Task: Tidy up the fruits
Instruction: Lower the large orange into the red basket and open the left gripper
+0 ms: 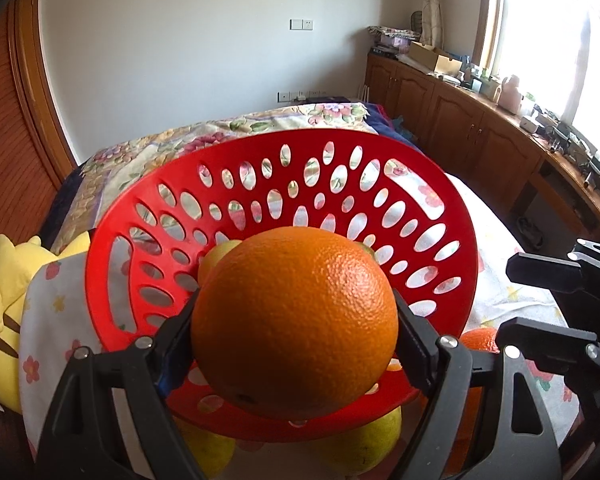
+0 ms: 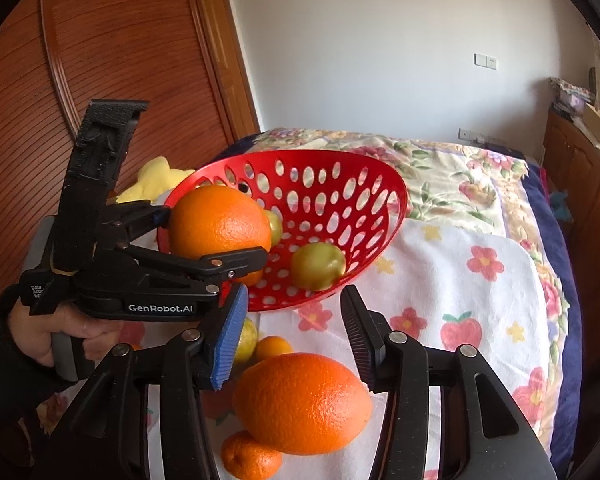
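Observation:
My left gripper (image 1: 296,328) is shut on a large orange (image 1: 294,318) and holds it over the near rim of a red perforated basket (image 1: 284,184). In the right wrist view the same orange (image 2: 220,226) sits between the left gripper's fingers (image 2: 236,260) at the basket's (image 2: 340,184) left edge. Two yellow-green fruits (image 2: 318,266) lie inside the basket. My right gripper (image 2: 292,336) is open above another large orange (image 2: 302,402) on the floral cloth, apart from it. Small oranges (image 2: 250,456) and a green fruit (image 2: 246,336) lie nearby.
The basket stands on a white floral cloth (image 2: 460,280) over a bed with a flowered quilt (image 2: 440,172). A yellow plush toy (image 1: 8,296) lies at the left. A wooden wardrobe (image 2: 120,60) is behind, and cabinets (image 1: 460,120) run along the right wall.

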Demonstrator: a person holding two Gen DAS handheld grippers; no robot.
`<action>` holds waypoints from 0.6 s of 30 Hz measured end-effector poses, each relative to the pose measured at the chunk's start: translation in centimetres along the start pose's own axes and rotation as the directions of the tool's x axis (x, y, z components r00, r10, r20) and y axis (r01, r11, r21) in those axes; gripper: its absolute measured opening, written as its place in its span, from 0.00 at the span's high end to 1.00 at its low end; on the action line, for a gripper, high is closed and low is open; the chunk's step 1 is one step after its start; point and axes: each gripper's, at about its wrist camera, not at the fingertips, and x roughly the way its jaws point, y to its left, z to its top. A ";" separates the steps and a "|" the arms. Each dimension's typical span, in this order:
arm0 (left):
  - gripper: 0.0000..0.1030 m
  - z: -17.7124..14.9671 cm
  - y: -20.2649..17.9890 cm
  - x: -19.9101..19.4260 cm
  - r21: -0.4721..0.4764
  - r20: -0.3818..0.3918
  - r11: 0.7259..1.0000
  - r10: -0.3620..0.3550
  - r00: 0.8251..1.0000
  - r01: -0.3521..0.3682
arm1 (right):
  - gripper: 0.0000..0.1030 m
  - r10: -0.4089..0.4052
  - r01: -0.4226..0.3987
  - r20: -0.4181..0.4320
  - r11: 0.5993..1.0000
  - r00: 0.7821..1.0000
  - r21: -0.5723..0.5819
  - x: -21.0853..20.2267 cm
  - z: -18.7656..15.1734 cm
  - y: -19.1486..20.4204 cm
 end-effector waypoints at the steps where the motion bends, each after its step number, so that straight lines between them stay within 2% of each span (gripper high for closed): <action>1: 0.19 -0.1 0.0 0.1 -0.003 -0.005 1.000 -0.003 1.000 0.003 | 0.52 0.000 0.000 -0.001 1.000 1.000 0.006 0.1 -0.2 -0.1; 7: 0.19 0.0 -0.6 0.5 0.009 -0.033 1.000 0.004 0.999 -0.003 | 0.51 -0.002 0.003 -0.007 1.000 1.000 0.031 0.1 -0.8 -0.5; 13: 0.18 0.1 -0.8 1.4 0.025 -0.056 0.997 0.072 0.996 -0.071 | 0.51 0.001 0.000 -0.013 0.999 1.000 0.052 0.1 -1.4 -0.9; 18: 0.18 0.3 -0.7 1.6 0.021 -0.059 0.996 0.087 0.994 -0.086 | 0.50 0.001 0.000 -0.016 0.997 1.000 0.073 -0.1 -2.1 -1.3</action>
